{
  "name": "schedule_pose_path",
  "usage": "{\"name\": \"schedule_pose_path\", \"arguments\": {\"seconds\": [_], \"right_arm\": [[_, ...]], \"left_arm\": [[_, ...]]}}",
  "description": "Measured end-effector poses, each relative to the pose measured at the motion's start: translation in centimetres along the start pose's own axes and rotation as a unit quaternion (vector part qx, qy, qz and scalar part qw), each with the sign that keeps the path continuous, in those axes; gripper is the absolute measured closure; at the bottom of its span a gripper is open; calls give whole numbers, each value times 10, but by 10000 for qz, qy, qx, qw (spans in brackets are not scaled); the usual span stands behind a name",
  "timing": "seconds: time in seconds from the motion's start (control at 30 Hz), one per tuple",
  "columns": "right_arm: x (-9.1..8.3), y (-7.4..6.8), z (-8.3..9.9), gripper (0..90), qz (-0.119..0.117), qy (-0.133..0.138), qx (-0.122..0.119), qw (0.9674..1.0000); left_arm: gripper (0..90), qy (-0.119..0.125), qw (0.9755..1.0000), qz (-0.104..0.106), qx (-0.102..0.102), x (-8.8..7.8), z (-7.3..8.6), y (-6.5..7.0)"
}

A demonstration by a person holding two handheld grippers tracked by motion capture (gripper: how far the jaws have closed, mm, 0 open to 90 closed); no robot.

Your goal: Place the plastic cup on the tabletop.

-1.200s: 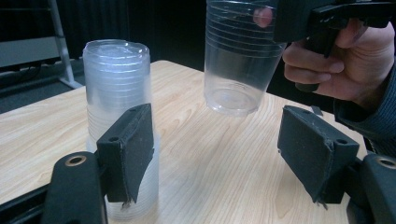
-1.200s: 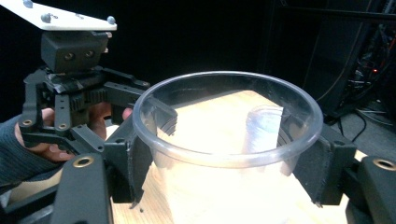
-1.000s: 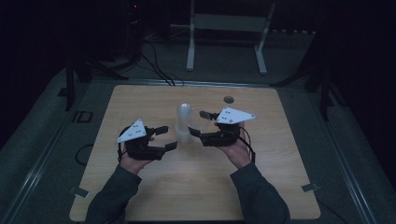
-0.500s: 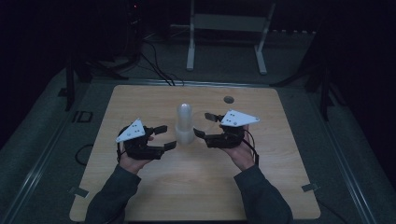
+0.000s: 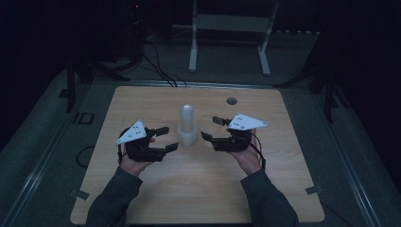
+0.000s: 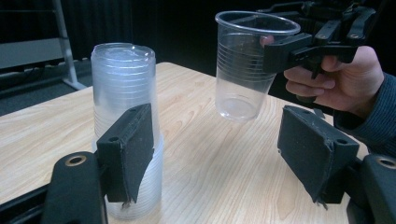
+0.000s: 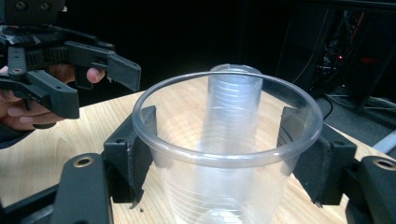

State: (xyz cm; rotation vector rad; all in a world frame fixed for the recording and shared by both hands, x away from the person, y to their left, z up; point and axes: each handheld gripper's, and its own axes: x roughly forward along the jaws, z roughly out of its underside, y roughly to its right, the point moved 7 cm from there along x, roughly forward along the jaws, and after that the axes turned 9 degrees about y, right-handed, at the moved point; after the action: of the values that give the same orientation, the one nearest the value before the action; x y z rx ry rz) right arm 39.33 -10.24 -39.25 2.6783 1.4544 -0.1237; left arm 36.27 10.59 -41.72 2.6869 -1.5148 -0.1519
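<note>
A stack of clear plastic cups (image 5: 187, 127) stands upside down near the middle of the wooden table (image 5: 142, 99). My left gripper (image 5: 165, 138) is open just left of it. In the left gripper view one pad (image 6: 128, 149) stands in front of the stack (image 6: 123, 88) and the other well to the right, apart from it. To the right of the stack, my right gripper (image 5: 213, 128) is shut on a single clear cup (image 7: 224, 154), upright and lifted off the table. The same cup (image 6: 243, 70) hangs in that gripper (image 6: 275, 37) in the left gripper view.
A small dark round spot (image 5: 231, 100) lies on the table behind the right gripper. A white metal stand (image 5: 231, 38) and cables are on the floor beyond the far edge. The person's sleeves come in at the near edge.
The right gripper with its cup has shifted slightly to the right, away from the stack. The left gripper has kept still.
</note>
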Motion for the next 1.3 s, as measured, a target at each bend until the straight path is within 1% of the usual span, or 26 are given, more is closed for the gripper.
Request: {"name": "schedule_pose_path", "arguments": {"seconds": [0.37, 0.57, 1.07, 1.3], "right_arm": [[-7, 8, 7, 287, 116, 1, 84, 9999], [-10, 9, 11, 287, 148, -20, 106, 9998], [-7, 8, 27, 287, 105, -63, 239, 9996], [-4, 8, 34, 286, 76, -69, 236, 9997]], "left_arm": [[271, -11, 10000, 20, -6, 2, 1, 1], [271, 3, 10000, 25, 13, 1, -1, 1], [271, -11, 10000, 30, 2, 2, 0, 1], [271, -18, 10000, 33, 5, 2, 1, 1]]}}
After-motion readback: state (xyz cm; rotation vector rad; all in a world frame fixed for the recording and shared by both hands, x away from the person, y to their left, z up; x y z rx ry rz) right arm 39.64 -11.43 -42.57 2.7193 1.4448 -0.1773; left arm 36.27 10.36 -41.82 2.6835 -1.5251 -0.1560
